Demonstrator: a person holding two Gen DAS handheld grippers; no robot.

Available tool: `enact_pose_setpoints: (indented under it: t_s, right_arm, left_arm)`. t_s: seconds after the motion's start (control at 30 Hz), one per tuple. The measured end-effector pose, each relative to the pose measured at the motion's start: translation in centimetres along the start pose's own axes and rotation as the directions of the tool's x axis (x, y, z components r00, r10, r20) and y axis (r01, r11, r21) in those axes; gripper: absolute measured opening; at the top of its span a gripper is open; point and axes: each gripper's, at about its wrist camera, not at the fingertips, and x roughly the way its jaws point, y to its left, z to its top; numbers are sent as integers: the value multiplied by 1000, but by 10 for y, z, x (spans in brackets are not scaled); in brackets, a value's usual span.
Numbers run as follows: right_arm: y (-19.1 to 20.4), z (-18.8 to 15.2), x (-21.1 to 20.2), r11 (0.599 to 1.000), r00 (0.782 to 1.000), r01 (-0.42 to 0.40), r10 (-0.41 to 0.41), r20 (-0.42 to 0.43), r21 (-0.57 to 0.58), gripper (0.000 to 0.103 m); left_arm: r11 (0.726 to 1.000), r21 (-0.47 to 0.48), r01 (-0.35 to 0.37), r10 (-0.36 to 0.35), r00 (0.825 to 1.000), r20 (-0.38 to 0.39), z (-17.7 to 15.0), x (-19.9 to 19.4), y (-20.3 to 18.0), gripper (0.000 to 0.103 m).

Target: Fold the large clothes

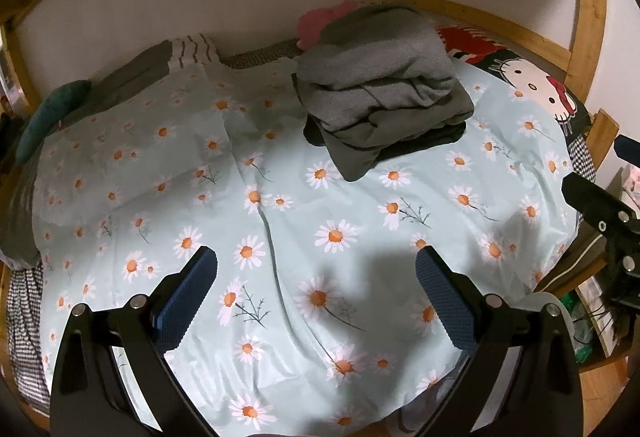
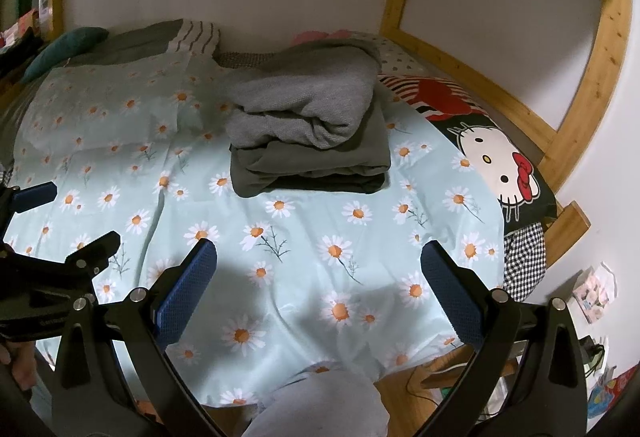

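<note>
A stack of folded grey clothes (image 1: 380,93) (image 2: 308,125) rests on the daisy-print bedsheet (image 1: 304,213) (image 2: 304,237), towards the far side of the bed; a lighter knit piece lies on top of darker ones. My left gripper (image 1: 316,273) hangs open over the near part of the sheet, well short of the stack, nothing between its blue pads. My right gripper (image 2: 318,269) is also open and empty above the sheet, in front of the stack. The right gripper's black frame (image 1: 604,221) shows at the right edge of the left wrist view, and the left gripper's frame (image 2: 60,261) at the left edge of the right wrist view.
A Hello Kitty pillow (image 1: 540,89) (image 2: 500,165) lies at the bed's right end. A daisy pillow (image 1: 132,153) and a teal cushion (image 1: 52,113) sit at the left. A wooden bed frame (image 2: 592,85) and white wall ring the bed. A pale trouser knee (image 2: 320,405) shows below.
</note>
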Motion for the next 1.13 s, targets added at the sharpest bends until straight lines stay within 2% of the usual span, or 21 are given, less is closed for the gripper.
enact_pose_setpoints:
  t_s: [0.33,1.13]
  right_arm:
    - [0,-1,-1,1000,1000,8,-8,1,11,100]
    - [-2,-2,-1,1000,1000,3,-3,4,24,100]
  left_arm:
    - [1000,-5,-15,15,1000,8,-2,2,0,98]
    - [999,-24,36,-36,999,-6,-4,2,1,98]
